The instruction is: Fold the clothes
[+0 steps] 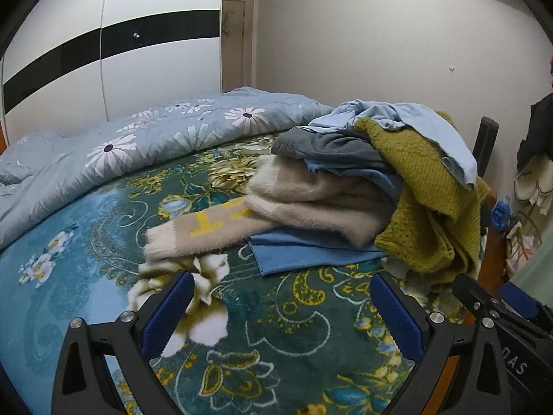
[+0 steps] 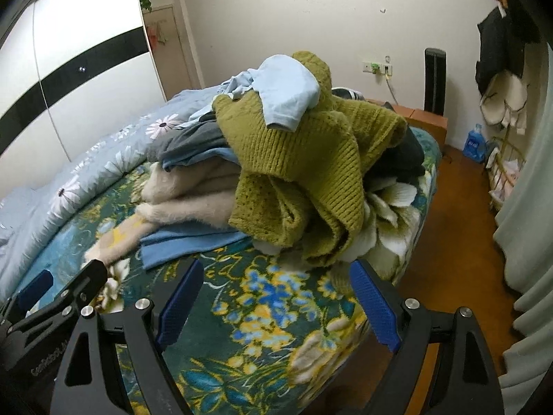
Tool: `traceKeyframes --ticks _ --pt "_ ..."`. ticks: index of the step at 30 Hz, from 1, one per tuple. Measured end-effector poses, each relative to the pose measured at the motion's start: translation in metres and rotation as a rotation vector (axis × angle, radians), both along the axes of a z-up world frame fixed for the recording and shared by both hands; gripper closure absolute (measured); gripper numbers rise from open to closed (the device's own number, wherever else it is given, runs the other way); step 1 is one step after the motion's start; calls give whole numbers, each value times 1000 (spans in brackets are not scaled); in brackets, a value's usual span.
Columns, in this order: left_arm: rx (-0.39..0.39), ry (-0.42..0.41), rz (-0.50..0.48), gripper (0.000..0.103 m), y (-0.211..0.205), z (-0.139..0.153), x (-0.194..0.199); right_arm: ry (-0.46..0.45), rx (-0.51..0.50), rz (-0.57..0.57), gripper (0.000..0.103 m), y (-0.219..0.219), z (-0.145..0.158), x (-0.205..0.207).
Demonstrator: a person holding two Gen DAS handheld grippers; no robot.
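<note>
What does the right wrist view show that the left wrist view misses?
Only the right wrist view shows the wall socket and the curtain.

Only the left wrist view shows the yellow lettering on the beige sweater.

Both show the open left gripper, the open right gripper, the green sweater, the clothes pile and the wardrobe.

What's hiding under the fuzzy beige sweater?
A flat blue cloth pokes out from beneath the fuzzy beige sweater, lying on the flowery blanket. How far it reaches underneath is covered.
</note>
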State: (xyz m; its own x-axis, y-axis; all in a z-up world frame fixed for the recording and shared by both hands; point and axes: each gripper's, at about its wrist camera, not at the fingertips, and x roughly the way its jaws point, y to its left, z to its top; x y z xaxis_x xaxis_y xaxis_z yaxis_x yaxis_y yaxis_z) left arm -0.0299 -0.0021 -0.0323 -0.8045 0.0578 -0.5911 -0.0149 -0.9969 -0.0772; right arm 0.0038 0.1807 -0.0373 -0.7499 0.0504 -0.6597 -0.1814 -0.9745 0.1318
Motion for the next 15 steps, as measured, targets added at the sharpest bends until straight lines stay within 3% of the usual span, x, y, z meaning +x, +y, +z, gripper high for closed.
traceKeyframes --ticks 6,15 --pt "48 -4 2 0 -7 -9 -7 11 72 -22 15 -12 2 -5" --pt "221 11 6 0 -33 -14 -5 57 103 -69 16 -32 8 3"
